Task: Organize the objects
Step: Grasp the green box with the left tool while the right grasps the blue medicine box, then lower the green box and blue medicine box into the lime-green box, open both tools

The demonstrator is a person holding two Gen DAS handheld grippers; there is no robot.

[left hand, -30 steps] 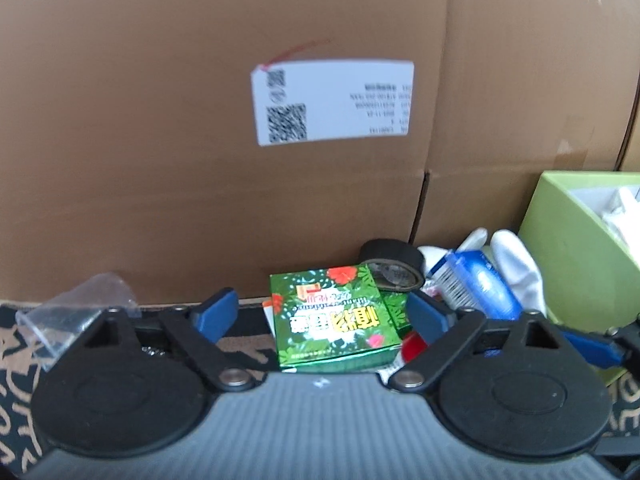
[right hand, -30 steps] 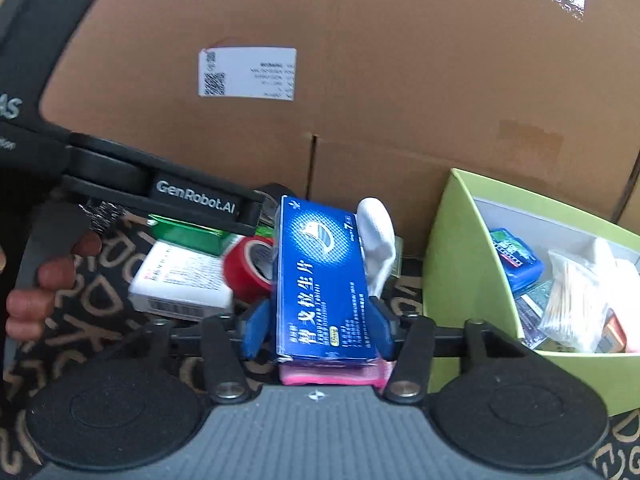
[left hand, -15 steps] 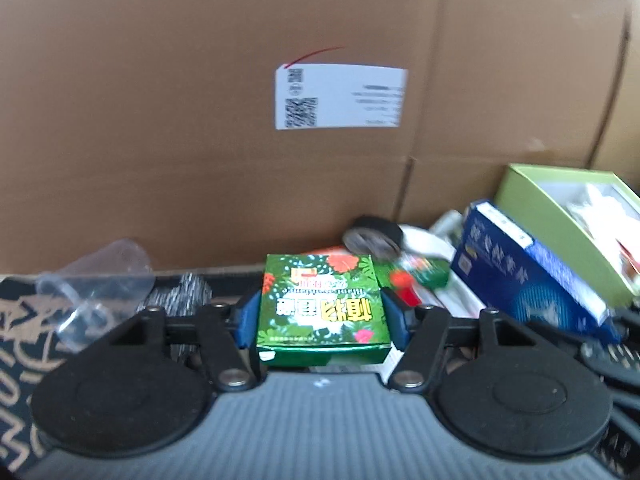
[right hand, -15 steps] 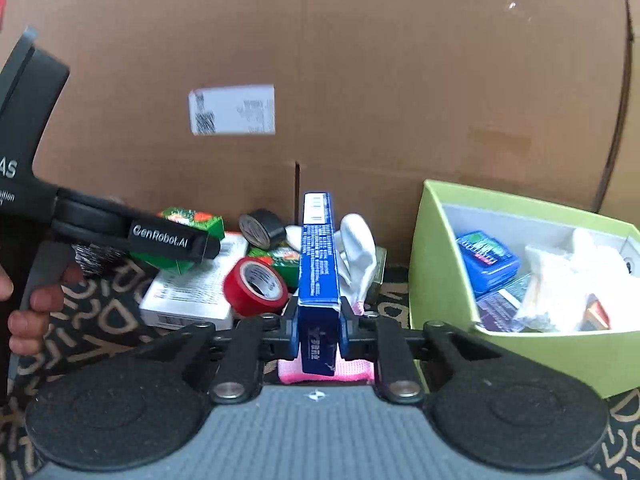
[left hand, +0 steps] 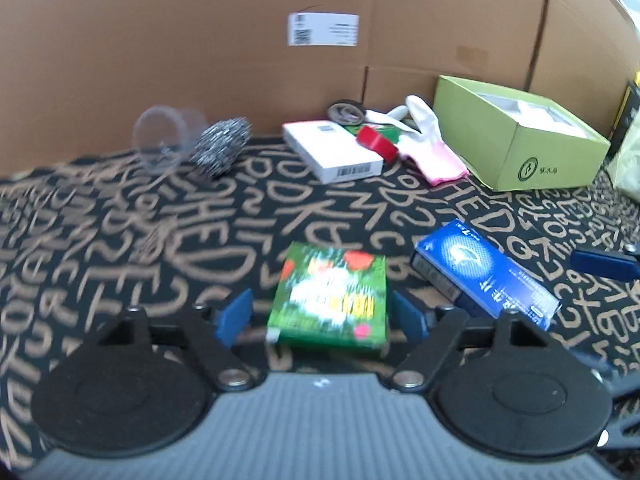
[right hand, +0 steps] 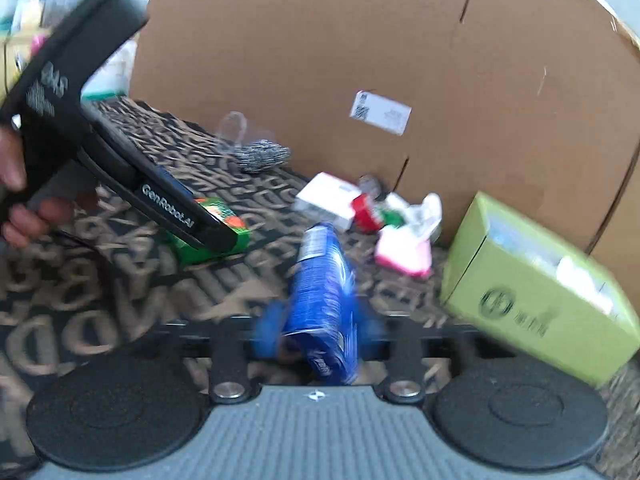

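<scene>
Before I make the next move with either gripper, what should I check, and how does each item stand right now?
1. left gripper clear of the green box: ok. There are gaps on both sides and the box lies on the mat.
2. right gripper holding the blue box: cannot tell, the view is blurred.
3. bin open at the top: ok.
4. Mat between the blue box and the bin free: ok. The glove lies off to the bin's side.
5. Views sharp enough to aim: not ok, both are smeared.
</scene>
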